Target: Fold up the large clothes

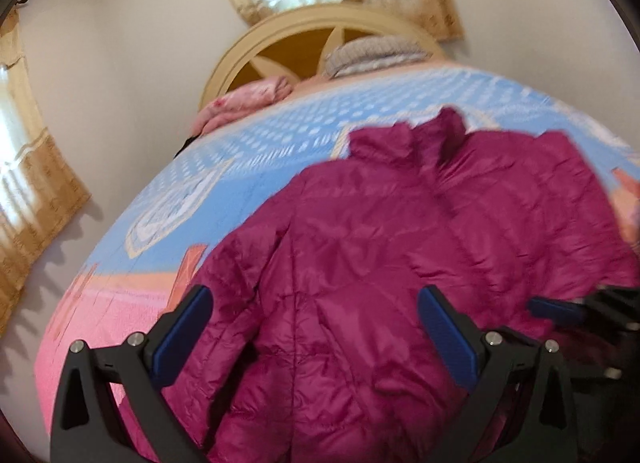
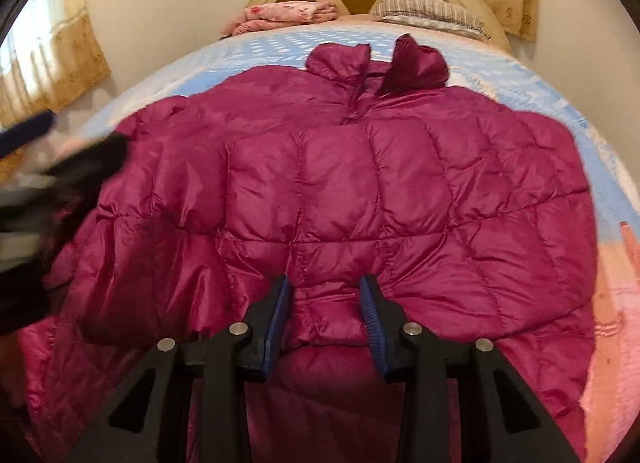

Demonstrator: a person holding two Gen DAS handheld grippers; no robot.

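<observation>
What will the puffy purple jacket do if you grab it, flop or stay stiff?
The jacket will probably flop and sag, since it already lies rumpled on the bed. Its puffy quilted squares suggest it's light for its size. The shiny cloth may slip between the fingers.

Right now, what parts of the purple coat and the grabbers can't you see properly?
- Jacket bottom hem: right wrist view, hidden behind the right gripper and cut off by the lower edge.
- Jacket's right sleeve: left wrist view, blurred and cut by the picture's edge.
- Left gripper: in the right wrist view only a blurred dark shape at the left edge.
- Whether the right gripper pinches fabric: the cloth bulges between its fingers, contact unclear.
</observation>
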